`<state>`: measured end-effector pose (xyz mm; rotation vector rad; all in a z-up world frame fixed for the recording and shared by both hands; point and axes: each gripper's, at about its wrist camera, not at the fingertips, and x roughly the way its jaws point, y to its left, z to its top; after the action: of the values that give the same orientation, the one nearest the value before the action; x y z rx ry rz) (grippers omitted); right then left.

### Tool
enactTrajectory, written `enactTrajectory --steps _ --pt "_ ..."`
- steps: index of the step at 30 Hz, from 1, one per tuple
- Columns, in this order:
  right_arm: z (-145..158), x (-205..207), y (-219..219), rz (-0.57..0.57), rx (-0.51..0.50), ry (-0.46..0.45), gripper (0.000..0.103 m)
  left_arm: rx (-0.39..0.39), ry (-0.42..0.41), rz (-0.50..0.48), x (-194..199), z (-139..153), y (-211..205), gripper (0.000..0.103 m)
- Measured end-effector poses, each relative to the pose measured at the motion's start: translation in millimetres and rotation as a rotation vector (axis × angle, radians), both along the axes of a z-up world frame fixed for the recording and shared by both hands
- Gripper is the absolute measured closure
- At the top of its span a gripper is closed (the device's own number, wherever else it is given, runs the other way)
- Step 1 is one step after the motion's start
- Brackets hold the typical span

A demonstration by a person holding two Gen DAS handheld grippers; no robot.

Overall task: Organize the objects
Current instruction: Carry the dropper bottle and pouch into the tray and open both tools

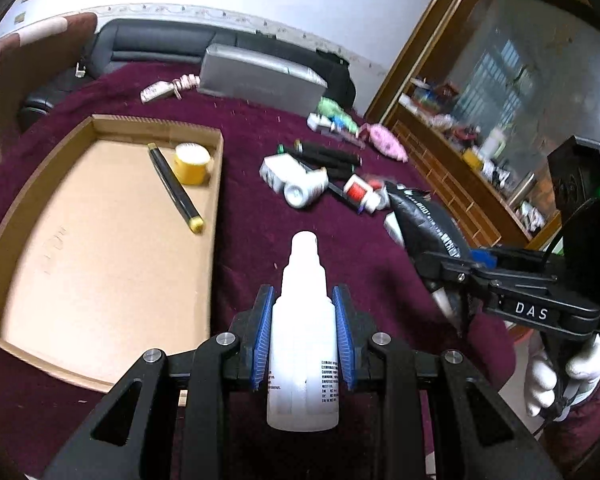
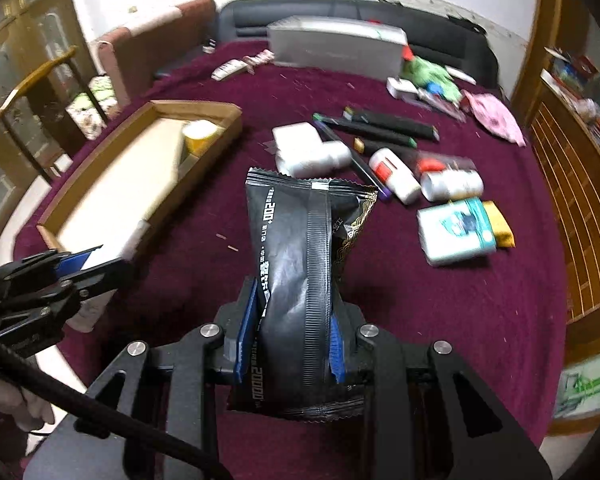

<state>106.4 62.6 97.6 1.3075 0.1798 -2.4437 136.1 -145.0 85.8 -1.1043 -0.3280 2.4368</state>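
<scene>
The left gripper (image 1: 304,336) clamps a white bottle (image 1: 303,332) just right of the cardboard tray (image 1: 216,184). The right gripper (image 2: 292,340) pinches a black packet (image 2: 296,264), farther right of the tray.

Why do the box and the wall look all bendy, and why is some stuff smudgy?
Left wrist view: the fisheye lens bows the cardboard tray and darkens the corners; the white bottle in the left tool is sharp, while the items beyond smear slightly. Right wrist view: the same curving; the black packet in the right tool is crisp, while the tray's far side is blurred.
</scene>
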Motion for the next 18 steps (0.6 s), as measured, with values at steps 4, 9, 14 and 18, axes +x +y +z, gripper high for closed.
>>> enactTrajectory --steps 4,9,14,18 --pt "23.6 -0.9 -25.9 0.056 -0.076 0.010 0.075 -0.007 0.063 0.031 2.6 25.0 -24.0 0.078" --pt "54.6 -14.2 -63.6 0.128 -0.201 -0.004 0.075 -0.024 0.141 0.087 -3.5 62.3 -55.8 0.078" --pt "89.7 -32.3 -92.5 0.165 -0.300 -0.008 0.075 -0.053 0.219 0.123 -21.0 100.5 -81.7 0.078" --pt "117.0 -52.7 -110.4 0.164 -0.368 -0.003 0.075 -0.093 0.266 0.162 -42.7 120.7 -102.3 0.078"
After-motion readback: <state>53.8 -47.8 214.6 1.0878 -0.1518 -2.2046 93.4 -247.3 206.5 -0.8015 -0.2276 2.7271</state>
